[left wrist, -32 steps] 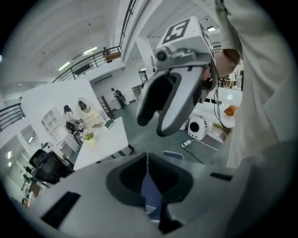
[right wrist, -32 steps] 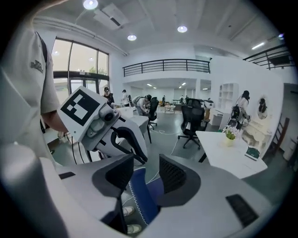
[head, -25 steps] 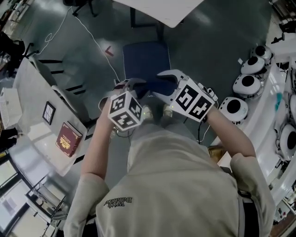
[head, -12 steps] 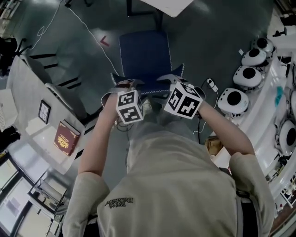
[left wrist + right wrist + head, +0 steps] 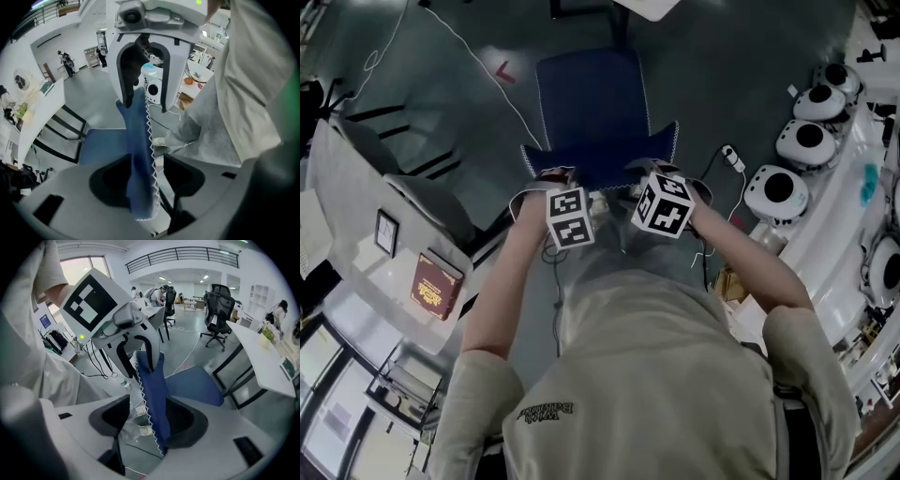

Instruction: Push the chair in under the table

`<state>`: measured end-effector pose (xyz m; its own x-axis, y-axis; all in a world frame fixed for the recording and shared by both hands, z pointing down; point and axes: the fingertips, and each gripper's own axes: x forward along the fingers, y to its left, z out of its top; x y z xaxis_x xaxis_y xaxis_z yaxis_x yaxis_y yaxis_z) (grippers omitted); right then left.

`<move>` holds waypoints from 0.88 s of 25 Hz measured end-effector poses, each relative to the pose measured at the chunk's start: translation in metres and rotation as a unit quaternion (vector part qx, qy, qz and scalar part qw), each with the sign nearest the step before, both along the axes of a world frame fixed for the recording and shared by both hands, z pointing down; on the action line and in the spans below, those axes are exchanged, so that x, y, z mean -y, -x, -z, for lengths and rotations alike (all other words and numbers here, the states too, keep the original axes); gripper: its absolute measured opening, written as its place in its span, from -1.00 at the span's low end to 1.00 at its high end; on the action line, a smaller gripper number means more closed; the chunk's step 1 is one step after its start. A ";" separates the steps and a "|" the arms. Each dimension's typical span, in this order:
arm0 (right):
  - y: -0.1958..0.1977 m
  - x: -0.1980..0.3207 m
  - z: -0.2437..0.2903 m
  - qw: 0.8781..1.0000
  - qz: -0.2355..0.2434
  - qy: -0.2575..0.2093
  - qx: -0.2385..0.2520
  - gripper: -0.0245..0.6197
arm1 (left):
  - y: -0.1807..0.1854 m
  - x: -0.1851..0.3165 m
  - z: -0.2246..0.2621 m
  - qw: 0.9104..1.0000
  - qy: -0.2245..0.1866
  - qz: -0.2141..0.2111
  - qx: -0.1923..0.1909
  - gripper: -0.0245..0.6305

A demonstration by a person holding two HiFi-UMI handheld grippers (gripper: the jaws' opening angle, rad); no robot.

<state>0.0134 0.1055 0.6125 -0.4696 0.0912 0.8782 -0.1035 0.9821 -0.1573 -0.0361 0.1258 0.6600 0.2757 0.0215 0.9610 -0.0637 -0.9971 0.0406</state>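
The blue upholstered chair (image 5: 586, 94) stands on the grey floor (image 5: 750, 75) with its seat toward the white table (image 5: 649, 6). Only a corner of that table shows, at the top edge of the head view. The seat is well apart from it, so none of the pushing is done yet.

The step in hand is taking hold of the chair. Its blue fabric backrest (image 5: 600, 157), edged in white zigzag stitching, is the part nearest the person, and the 2 grippers sit at its top edge, 1 toward each end.

The jaws of the left gripper (image 5: 150, 161) are opening and already wide, with the stitched edge of the backrest running up between them and neither pad pressing on it. The jaws of the right gripper (image 5: 152, 404) stand wide as well. The fabric lies close against 1 jaw, possibly brushing it, but it is not clamped.

Next, I judge, both pairs of jaws need to close on the backrest, or at least settle squarely over it. An even push from both hands should then send the chair straight toward the table. A white cable (image 5: 459, 56) trails across the floor just left of the chair, so the push should keep it from veering that way.
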 end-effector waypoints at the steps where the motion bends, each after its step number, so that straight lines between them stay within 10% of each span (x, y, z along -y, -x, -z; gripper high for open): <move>1: -0.001 0.001 -0.005 1.000 0.001 0.000 -0.005 -0.16 | 0.000 -0.001 -0.004 1.000 0.002 -0.002 0.001 -0.32; 11: -0.016 0.008 -0.047 0.998 0.030 0.007 -0.050 -0.28 | 0.009 0.008 -0.043 0.998 -0.023 -0.032 0.048 -0.32; 22: -0.015 0.014 -0.050 0.999 0.026 -0.006 -0.024 -0.37 | 0.005 0.015 -0.045 0.999 -0.007 0.026 0.026 -0.48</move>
